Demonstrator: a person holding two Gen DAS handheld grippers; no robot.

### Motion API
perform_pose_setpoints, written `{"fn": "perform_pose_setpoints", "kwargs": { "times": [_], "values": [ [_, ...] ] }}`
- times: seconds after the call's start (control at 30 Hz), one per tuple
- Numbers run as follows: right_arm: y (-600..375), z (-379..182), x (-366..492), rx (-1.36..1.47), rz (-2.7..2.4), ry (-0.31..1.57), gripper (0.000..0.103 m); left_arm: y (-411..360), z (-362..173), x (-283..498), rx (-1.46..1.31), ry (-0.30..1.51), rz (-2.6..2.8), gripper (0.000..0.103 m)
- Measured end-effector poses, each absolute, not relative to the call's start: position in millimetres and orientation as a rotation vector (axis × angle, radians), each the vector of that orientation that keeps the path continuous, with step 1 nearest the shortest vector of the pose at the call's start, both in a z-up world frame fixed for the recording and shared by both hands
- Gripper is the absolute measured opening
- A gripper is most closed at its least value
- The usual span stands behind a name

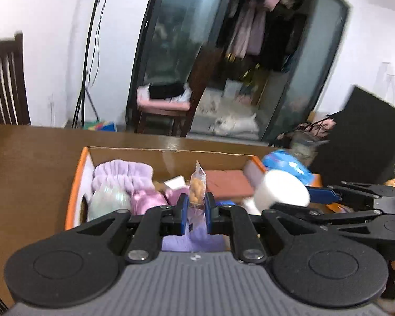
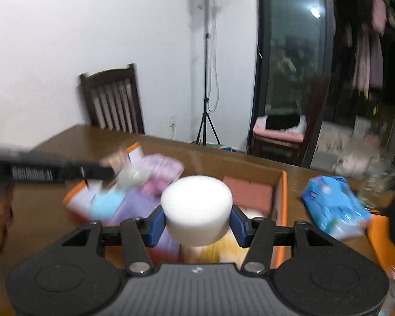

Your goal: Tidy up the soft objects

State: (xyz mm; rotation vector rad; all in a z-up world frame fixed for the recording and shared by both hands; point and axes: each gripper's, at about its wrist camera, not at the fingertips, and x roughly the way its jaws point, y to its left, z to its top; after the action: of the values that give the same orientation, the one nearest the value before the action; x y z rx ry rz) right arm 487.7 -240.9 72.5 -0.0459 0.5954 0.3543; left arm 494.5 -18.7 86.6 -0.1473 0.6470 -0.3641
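An orange-edged cardboard box (image 1: 77,181) sits on the brown table and holds soft things: a purple fluffy cloth (image 1: 123,172), pink cloth and a reddish-brown sponge block (image 1: 227,183). My left gripper (image 1: 196,206) is shut on a clear snack packet (image 1: 197,188) above the box. My right gripper (image 2: 196,220) is shut on a white round foam puck (image 2: 197,208) over the box (image 2: 283,192); the puck also shows in the left wrist view (image 1: 280,188). The right wrist view is blurred.
A blue plastic pack (image 2: 334,206) lies on the table right of the box. A wooden chair (image 2: 112,102) stands at the table's far side, a tripod (image 2: 206,84) behind it. An orange container edge (image 2: 381,239) is at the far right.
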Motion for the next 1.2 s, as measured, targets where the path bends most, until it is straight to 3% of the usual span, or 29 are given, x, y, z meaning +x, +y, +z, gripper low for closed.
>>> {"fn": "perform_pose_setpoints", "kwargs": {
  "times": [0.17,0.37,0.47,0.53,0.57,0.6,0.73,1.2],
  "values": [
    [-218,42,589,0.025,0.323,0.684,0.052,-28,51,590,-0.163,0.791,-0.305,0.013],
    [-217,0,642,0.212,0.357,0.797,0.053,-10,19,638,-0.233,0.902,-0.288,0.016],
    [-226,-9,645,0.311,0.375,0.829,0.056,-2,14,644,-0.275,0.908,-0.300,0.024],
    [-233,-12,645,0.352,0.388,0.860,0.067,4,13,648,-0.315,0.913,-0.311,0.033],
    [-238,-12,644,0.380,0.411,0.867,0.068,6,14,648,-0.331,0.912,-0.320,0.044],
    [-242,-10,643,0.402,0.422,0.869,0.071,8,14,647,-0.337,0.909,-0.326,0.051],
    [-248,11,629,0.342,0.401,0.834,0.081,6,31,632,-0.293,0.873,-0.299,0.062],
    [-288,142,507,0.139,0.302,0.675,0.083,28,145,504,-0.134,0.726,-0.235,0.077]
  ]
}}
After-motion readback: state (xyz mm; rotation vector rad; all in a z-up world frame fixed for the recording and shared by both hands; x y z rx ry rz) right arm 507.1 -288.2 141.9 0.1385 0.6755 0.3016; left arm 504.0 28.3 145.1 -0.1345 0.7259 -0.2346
